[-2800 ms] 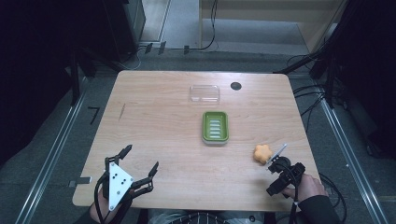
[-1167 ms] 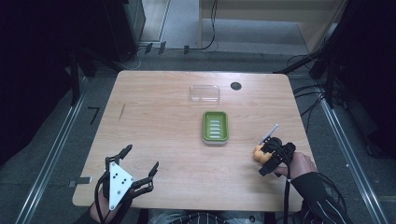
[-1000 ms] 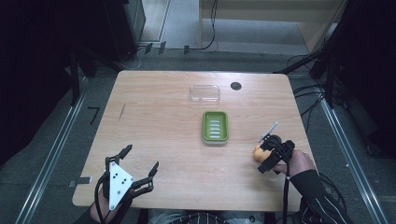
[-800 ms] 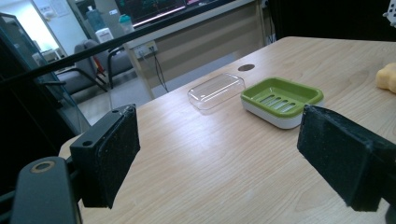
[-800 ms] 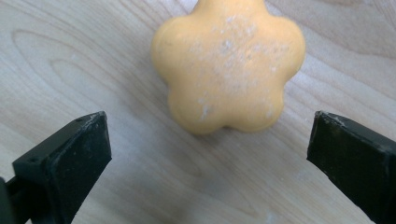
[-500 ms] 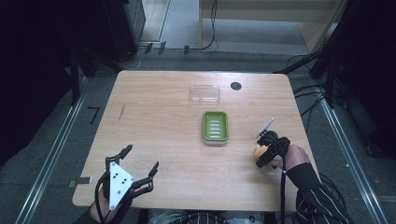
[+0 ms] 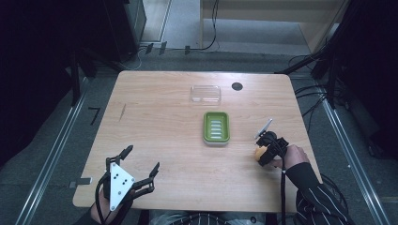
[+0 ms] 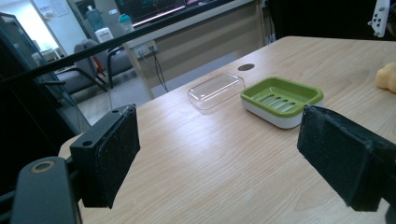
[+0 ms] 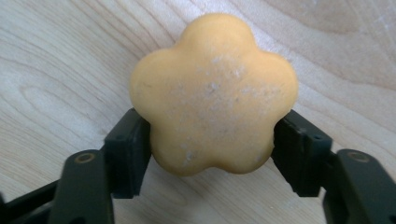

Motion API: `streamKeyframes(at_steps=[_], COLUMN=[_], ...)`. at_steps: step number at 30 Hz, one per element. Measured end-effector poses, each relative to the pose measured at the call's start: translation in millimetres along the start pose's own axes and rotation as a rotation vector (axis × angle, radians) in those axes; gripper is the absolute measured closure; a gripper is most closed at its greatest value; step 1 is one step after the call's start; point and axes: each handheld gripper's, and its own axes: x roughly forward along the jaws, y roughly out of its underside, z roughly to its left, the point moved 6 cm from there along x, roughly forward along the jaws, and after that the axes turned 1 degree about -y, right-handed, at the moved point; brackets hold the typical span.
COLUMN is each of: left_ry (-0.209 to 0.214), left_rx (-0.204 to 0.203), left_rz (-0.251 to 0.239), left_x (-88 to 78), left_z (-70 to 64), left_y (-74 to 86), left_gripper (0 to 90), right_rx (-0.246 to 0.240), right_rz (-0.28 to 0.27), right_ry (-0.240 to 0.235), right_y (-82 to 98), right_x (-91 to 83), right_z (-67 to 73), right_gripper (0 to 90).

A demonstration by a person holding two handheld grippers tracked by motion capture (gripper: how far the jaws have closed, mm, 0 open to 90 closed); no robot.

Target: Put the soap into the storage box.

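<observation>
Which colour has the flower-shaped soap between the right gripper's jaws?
Pale orange-yellow; the flower-shaped soap shows best in the right gripper view.

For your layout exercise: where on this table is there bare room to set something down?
Left half of the table, between left gripper and lid, is bare. Crowded: lid, dish, soap in right gripper.

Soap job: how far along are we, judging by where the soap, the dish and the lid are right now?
Done: the clear lid is off, lying beyond the green soap dish, which is empty. In hand: the right gripper has its jaws against both sides of the flower-shaped soap, apparently at the table surface. Left, likely: carry the soap to the dish, then perhaps cover it. The left gripper is open.
</observation>
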Motion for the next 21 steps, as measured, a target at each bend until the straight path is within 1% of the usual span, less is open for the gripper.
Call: streamKeyframes(at_steps=[4, 6, 9, 12, 21], left_ry=[0.000, 0.000, 0.002, -0.002, -0.001], left_rx=[-0.002, -0.001, 0.003, -0.003, -0.003], left_rz=[-0.002, -0.001, 0.001, -0.002, -0.002], left_x=[-0.1, -0.1, -0.1, -0.2, -0.1], left_z=[-0.1, -0.1, -0.3, 0.0, 0.0], left_y=[-0.2, -0.1, 0.0, -0.1, -0.1], left_gripper=[13.5, 13.5, 13.5, 13.5, 13.5], right_rx=[0.005, 0.002, -0.008, -0.024, -0.025], right_rz=[-0.007, -0.007, 0.015, 0.032, 0.024], right_ry=[-0.015, -0.014, -0.011, 0.003, -0.004], right_y=[1.3, 1.6, 0.7, -0.8, -1.7], right_x=[0.6, 0.6, 0.3, 0.2, -3.8], right_z=[-0.2, 0.1, 0.2, 0.4, 1.2], right_gripper=[39.7, 40.0, 40.2, 40.3, 40.3])
